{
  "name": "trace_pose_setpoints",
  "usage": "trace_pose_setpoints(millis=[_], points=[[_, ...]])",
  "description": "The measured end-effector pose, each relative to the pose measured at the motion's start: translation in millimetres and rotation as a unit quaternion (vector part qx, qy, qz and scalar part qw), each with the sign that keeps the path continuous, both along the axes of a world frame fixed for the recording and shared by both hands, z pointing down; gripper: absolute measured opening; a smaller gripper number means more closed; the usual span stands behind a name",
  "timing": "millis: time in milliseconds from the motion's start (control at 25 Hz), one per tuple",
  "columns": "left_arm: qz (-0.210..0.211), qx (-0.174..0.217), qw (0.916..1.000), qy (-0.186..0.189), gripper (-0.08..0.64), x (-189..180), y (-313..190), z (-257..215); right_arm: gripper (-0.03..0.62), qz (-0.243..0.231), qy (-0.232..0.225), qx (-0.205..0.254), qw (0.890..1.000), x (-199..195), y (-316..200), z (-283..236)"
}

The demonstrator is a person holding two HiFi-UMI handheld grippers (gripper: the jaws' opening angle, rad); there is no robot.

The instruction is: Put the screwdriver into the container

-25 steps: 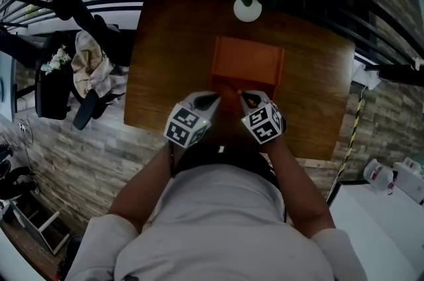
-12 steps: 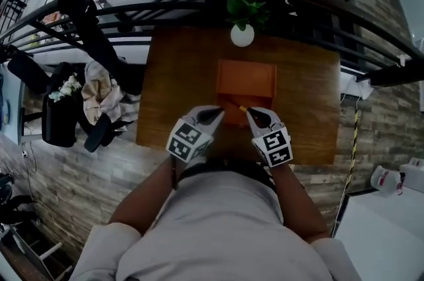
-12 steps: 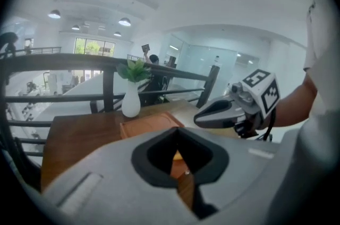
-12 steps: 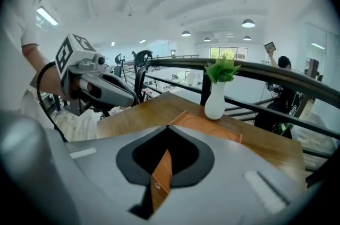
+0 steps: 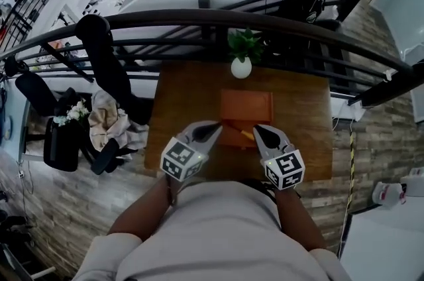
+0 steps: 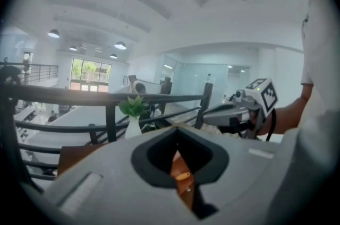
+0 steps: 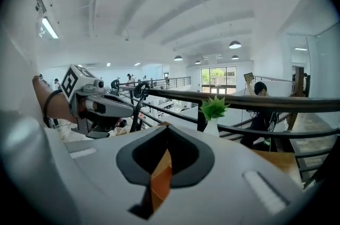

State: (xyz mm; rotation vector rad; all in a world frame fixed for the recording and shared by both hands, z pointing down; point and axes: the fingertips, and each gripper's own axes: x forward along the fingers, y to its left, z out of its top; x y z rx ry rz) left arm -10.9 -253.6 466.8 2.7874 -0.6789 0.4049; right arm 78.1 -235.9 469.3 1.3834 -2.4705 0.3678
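Note:
An orange container (image 5: 246, 107) sits on the wooden table (image 5: 185, 101). A screwdriver with a yellow handle (image 5: 246, 134) lies inside it at the near edge, apart from both grippers. My left gripper (image 5: 216, 126) hovers at the container's near left corner, jaws together, empty. My right gripper (image 5: 258, 128) hovers at the near right corner, also shut and empty. In the left gripper view the yellow handle (image 6: 183, 175) shows through the slit between the jaws, and the right gripper (image 6: 213, 119) is alongside. The right gripper view shows only the orange container (image 7: 159, 181) through its slit.
A green plant in a white vase (image 5: 241, 66) stands at the table's far edge, just beyond the container. A black metal railing (image 5: 199, 24) curves behind the table. Chairs with cloth (image 5: 99, 120) stand left of the table.
Both grippers have drawn back from the container toward the person, and the head view has risen. The screwdriver, earlier at the right gripper's tip, now lies in the container.

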Motion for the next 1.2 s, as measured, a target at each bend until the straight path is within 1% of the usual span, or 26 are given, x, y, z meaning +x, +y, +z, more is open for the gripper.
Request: trace_pose_setpoints(millis=[160,280,520,840,1040,1200], points=[[0.004,0.033,0.9994,0.003,0.005,-2.8,3.5,-28.5,0.007,0.005,-0.006,0.029,1.000,-2.5,0.1,-27.5],[0.005,0.046,0.9989,0.006,0.005,-4.9,3.5,-35.5,0.008,0.007,-0.007,0.041,0.999,-4.5,-0.9,-37.1],[0.008,0.051,0.9986,0.009,0.005,-3.7,7.4,-44.6,0.008,0.015,-0.009,0.049,0.999,-0.9,4.0,-43.6],[0.023,0.064,0.9977,0.007,0.005,-3.1,14.2,-50.9,0.008,0.024,-0.015,0.059,0.998,0.7,17.2,-59.8],[0.019,0.065,0.9976,0.014,0.005,0.1,27.2,-54.8,0.008,0.019,-0.014,0.066,0.998,1.7,32.2,-66.5],[0.012,0.074,0.9971,0.013,0.005,10.5,42.2,-62.9,0.008,0.010,-0.024,0.073,0.997,10.9,46.4,-74.2]])
